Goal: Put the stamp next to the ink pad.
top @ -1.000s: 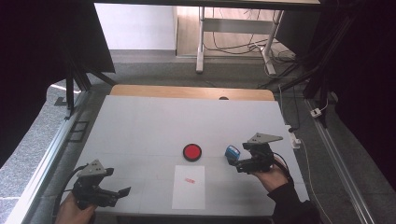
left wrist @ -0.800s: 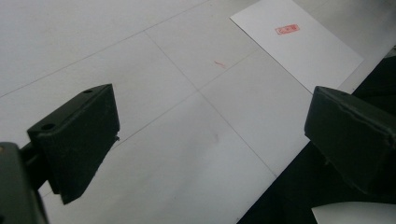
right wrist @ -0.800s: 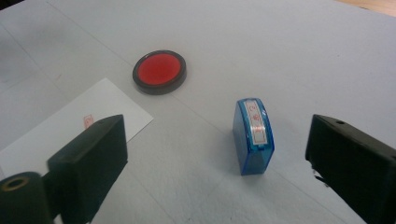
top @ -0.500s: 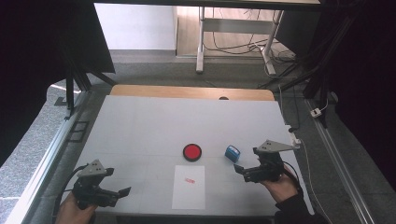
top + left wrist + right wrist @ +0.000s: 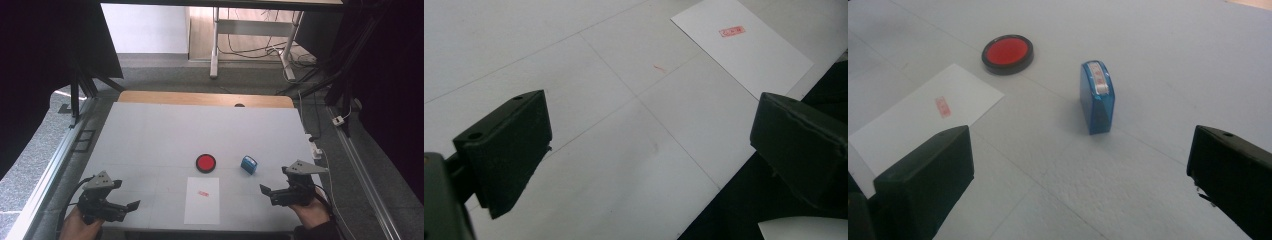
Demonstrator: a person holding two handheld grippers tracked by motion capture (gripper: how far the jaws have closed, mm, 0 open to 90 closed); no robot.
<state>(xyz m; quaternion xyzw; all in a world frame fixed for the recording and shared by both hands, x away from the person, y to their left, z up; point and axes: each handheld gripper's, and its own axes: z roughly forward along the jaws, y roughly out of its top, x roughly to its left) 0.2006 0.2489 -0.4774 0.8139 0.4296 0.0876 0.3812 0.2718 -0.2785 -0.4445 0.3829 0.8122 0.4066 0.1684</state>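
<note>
- Work table (image 5: 165, 130): a pale grey top scored by thin seam lines into large panels, with a light wooden strip (image 5: 200, 98) along its far edge.
- Floor (image 5: 165, 72): grey carpet around the table; beyond it, a band of light wood flooring (image 5: 200, 30) at the top of the high view.
- Second table behind: white metal legs (image 5: 215, 45) and a crossbar, with dark cables (image 5: 240, 47) looped on the floor beneath.
- Aluminium rails (image 5: 47, 165) run along both long sides of the table.
- Black drapes (image 5: 45, 55) hang at left and right, framing the scene.
- White socket strip (image 5: 316, 150) at the table's right edge.
- Light: even and diffuse, shadows soft.
</note>
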